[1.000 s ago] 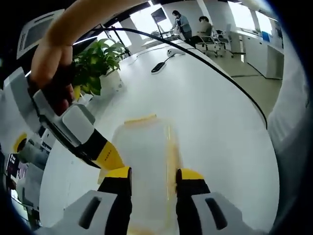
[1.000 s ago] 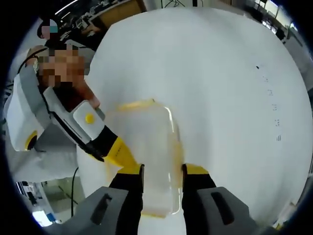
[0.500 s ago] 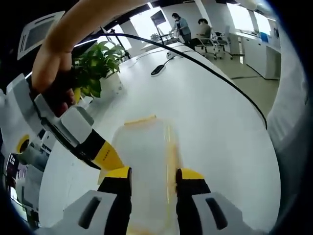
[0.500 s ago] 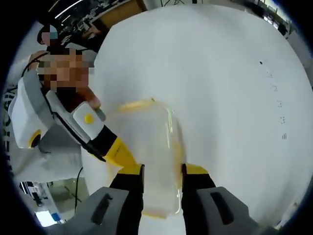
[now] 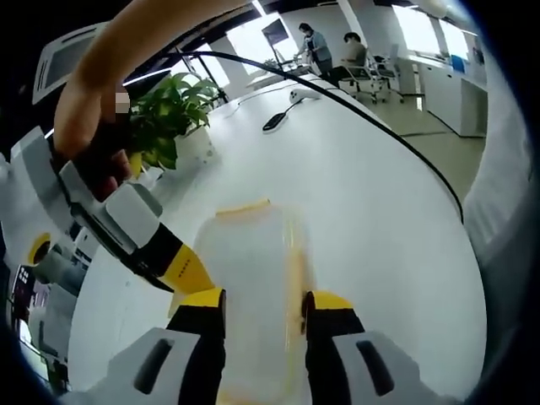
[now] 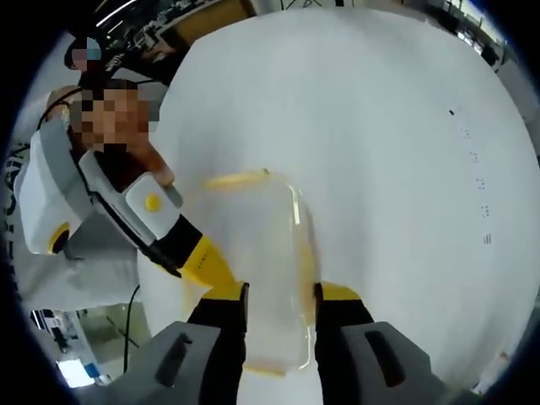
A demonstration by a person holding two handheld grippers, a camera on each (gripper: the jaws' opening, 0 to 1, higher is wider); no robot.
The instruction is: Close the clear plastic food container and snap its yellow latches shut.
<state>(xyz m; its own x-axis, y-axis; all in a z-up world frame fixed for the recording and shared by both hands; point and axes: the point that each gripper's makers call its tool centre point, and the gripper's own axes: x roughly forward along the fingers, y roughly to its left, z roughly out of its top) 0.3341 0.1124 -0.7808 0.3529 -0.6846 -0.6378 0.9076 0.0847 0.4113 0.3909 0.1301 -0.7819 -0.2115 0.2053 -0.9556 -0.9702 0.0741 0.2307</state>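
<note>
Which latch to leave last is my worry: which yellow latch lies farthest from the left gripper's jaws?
The far-end latch across the container's short end. The side latch runs along the long edge, right up to the jaws.

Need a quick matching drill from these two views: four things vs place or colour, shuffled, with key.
Things:
1. container
2. potted plant
3. cable
4. latch

Descriptions:
A. yellow, on the container's far end
B. black, arcing across the white table
C. clear, lying between the tool's jaws
D. green leaves, by the table's far left edge in the left gripper view

Pairs: 1-C, 2-D, 3-B, 4-A
</note>
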